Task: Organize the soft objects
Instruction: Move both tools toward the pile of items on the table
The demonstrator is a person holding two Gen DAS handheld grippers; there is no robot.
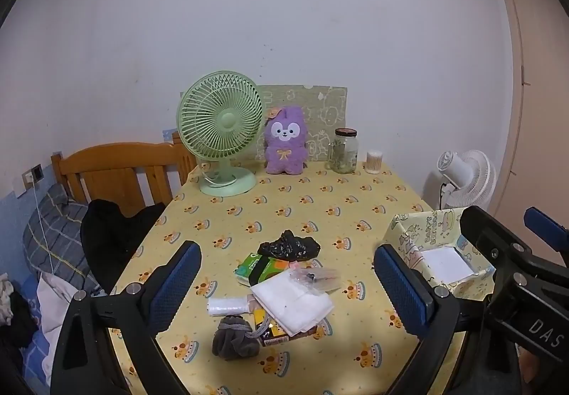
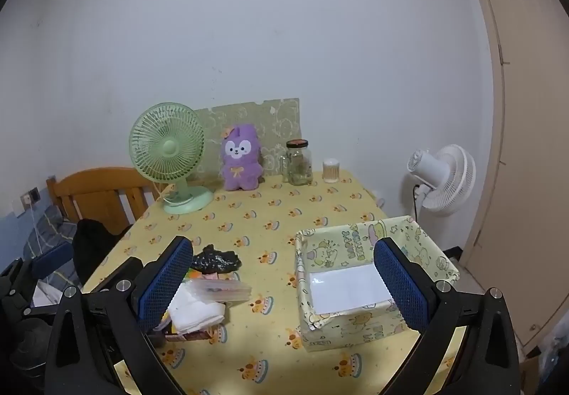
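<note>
Seen from the left wrist, the left gripper hovers with its fingers spread wide and empty above a bench draped in a yellow cartoon-print cloth. Between the fingers lies a loose heap of soft things: a grey drawstring pouch nearest the camera, a folded white cloth, a white plastic roll, a green packet and a crumpled black bag. A green desk fan, a purple plush toy and a glass jar stand along the far edge.

From the right wrist, the right gripper likewise holds its fingers fully apart, gripping nothing. A paper-wrapped open box sits just beside the heap on its right, a white sheet on its floor; the black bag and white cloth lie on the left
</note>
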